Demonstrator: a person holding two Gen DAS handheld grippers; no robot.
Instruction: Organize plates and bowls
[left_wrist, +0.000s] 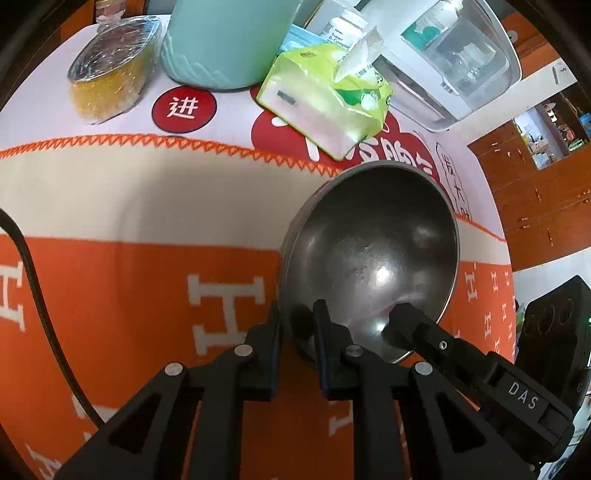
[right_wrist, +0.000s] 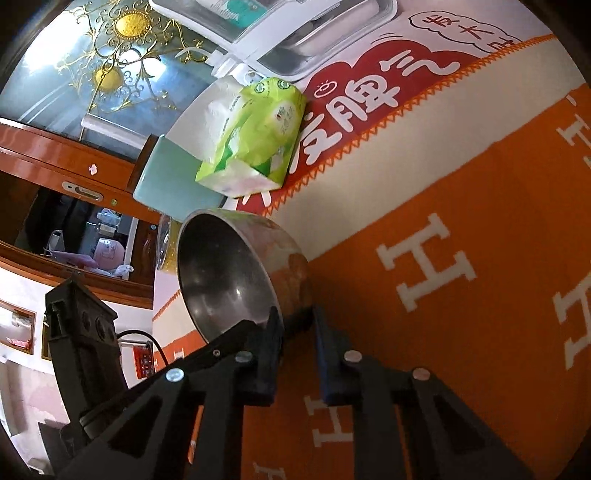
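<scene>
A steel bowl (left_wrist: 369, 258) sits tilted over the orange blanket (left_wrist: 129, 295) that covers the table. Both tongs grip its rim. The left gripper (left_wrist: 297, 314) is clamped on the rim at the bowl's seven o'clock edge, one finger outside the wall and one inside. The right gripper (right_wrist: 295, 321) pinches the rim at the bowl's five o'clock side in the left wrist view, again with the wall between its fingers. Beyond the bowl at twelve o'clock lies a green tissue pack (left_wrist: 325, 99), with a pale green jug (left_wrist: 229, 40) at eleven o'clock.
</scene>
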